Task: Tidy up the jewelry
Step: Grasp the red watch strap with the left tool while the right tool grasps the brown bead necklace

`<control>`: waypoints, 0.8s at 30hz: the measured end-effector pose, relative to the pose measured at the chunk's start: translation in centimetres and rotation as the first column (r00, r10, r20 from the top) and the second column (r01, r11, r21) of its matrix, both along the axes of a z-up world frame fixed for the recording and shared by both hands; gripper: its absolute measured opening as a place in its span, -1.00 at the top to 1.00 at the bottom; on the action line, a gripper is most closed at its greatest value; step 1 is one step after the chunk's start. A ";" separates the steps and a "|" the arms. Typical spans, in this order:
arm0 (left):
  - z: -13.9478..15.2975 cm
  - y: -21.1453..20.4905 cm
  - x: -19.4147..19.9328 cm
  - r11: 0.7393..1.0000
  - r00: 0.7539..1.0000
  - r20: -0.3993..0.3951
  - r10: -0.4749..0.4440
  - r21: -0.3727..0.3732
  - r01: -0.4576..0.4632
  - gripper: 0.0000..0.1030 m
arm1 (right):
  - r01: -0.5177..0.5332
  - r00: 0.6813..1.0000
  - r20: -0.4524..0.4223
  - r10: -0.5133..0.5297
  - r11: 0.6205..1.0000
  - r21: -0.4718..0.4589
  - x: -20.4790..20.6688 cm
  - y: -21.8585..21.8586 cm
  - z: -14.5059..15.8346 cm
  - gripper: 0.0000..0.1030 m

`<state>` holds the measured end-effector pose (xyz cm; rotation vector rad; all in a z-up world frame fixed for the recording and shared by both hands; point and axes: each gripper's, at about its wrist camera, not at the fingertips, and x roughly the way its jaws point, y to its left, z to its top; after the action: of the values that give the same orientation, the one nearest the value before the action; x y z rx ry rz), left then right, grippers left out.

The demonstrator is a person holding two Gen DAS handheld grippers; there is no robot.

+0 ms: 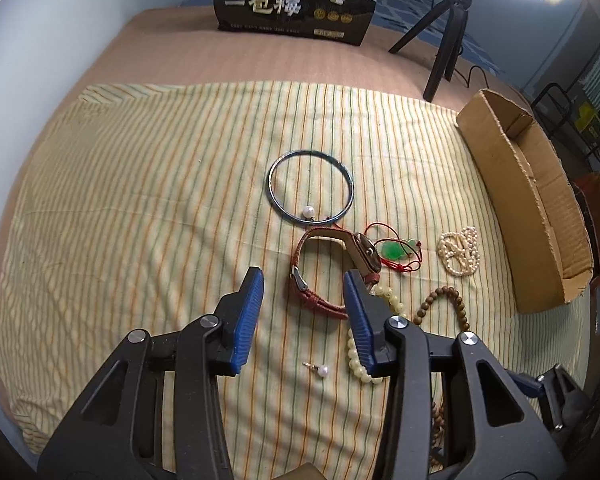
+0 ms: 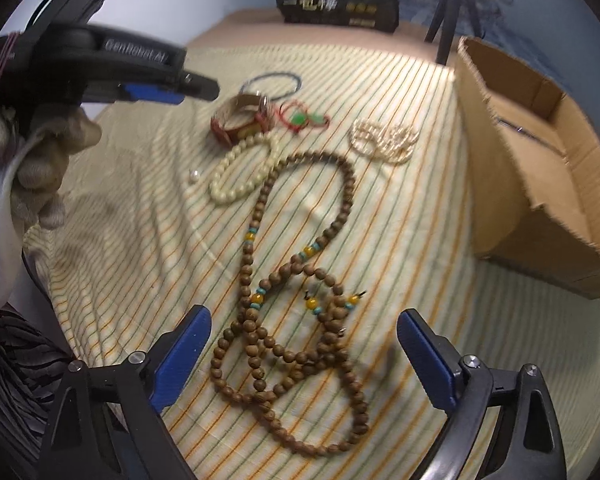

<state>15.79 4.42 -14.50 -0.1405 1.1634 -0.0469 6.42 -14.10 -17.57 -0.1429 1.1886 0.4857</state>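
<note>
Jewelry lies on a striped cloth (image 1: 140, 200). In the left wrist view my left gripper (image 1: 304, 280) is open and empty, just above a red-strap watch (image 1: 332, 264). A pearl earring (image 1: 320, 370) lies below it. A blue bangle (image 1: 311, 186) with a pearl (image 1: 308, 211) lies farther off. Right of the watch are a green pendant on red cord (image 1: 394, 251), a pearl strand (image 1: 460, 250) and a cream bead bracelet (image 1: 356, 356). In the right wrist view my right gripper (image 2: 304, 328) is open and empty over a long wooden bead necklace (image 2: 300, 320).
An open cardboard box (image 1: 516, 200) lies at the cloth's right edge; it also shows in the right wrist view (image 2: 540, 168). A black printed bag (image 1: 296, 0) and a tripod (image 1: 448, 32) stand at the back. The left gripper (image 2: 168, 88) and gloved hand show upper left.
</note>
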 end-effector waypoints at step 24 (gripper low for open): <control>-2.4 -1.3 2.5 0.999 0.998 -0.057 0.017 0.048 -0.014 0.83 | -0.086 0.995 0.041 0.092 0.988 -0.130 -0.2 1.6 -0.4 0.30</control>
<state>18.26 3.16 -16.88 -0.1093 1.2200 -0.0015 6.22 -12.47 -17.97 -0.3174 1.1714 0.4812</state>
